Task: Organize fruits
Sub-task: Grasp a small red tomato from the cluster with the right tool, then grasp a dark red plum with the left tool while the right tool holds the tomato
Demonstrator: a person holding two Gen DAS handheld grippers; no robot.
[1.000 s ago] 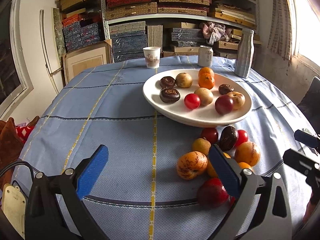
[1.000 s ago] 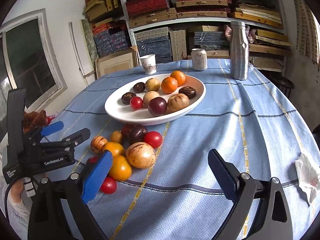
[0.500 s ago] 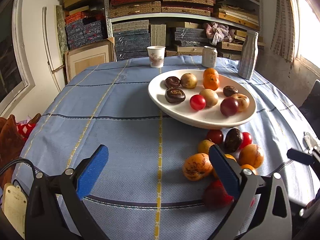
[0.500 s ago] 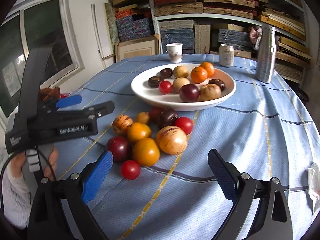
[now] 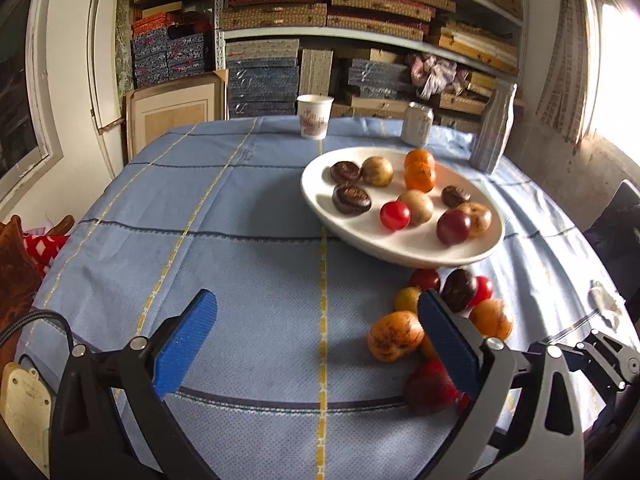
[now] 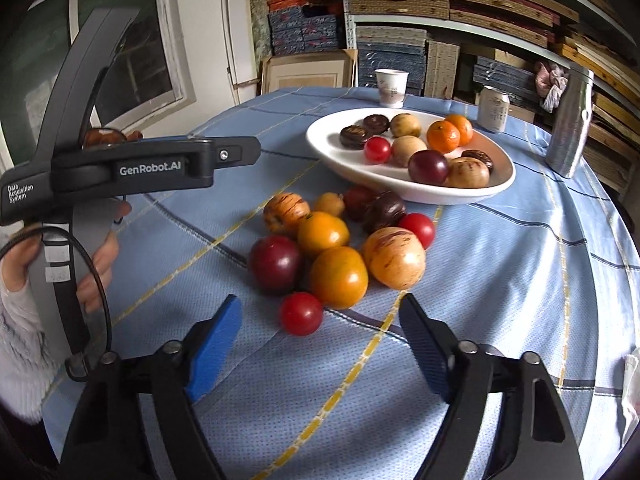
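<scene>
The right gripper [image 6: 320, 344] was closing, its blue pads apart and touching nothing; a small red fruit [image 6: 301, 313] lay on the tablecloth [image 6: 520, 280] just ahead of the gap, at the near edge of the loose fruit cluster [image 6: 340, 240]. The left gripper [image 5: 316, 336] stood spread wide and empty above bare cloth, beside the same cluster. Further fruit rested in the white plate [image 6: 420, 194] behind.
</scene>
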